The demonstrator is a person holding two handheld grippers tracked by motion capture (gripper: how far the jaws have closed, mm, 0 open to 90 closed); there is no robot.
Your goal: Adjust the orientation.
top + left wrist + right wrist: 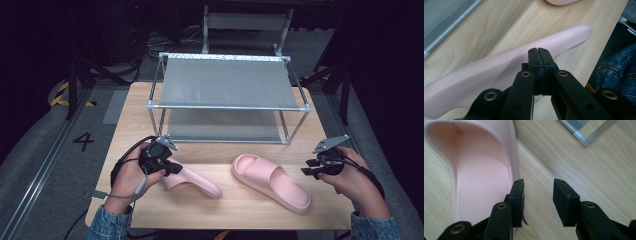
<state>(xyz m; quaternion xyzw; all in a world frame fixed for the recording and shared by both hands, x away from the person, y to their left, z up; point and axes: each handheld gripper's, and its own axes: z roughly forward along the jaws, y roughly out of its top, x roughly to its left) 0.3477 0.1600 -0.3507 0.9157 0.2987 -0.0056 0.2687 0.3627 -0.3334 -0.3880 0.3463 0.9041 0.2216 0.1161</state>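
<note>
The left gripper (539, 53) has its jaws pressed together against the left pink slipper (197, 181) near the surface's (240, 205) front edge, while the right gripper (537, 195), jaws spread and holding nothing, hovers just beside the right pink slipper (275, 182), with a two-tier metal shoe rack (227, 82) toward the back edge.

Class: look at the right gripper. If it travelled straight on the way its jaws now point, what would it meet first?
Probably the right-hand pink slipper: the open right gripper aims along that slipper's outer edge, one jaw over its rim. Depth is unclear; it might just skim the table.
</note>
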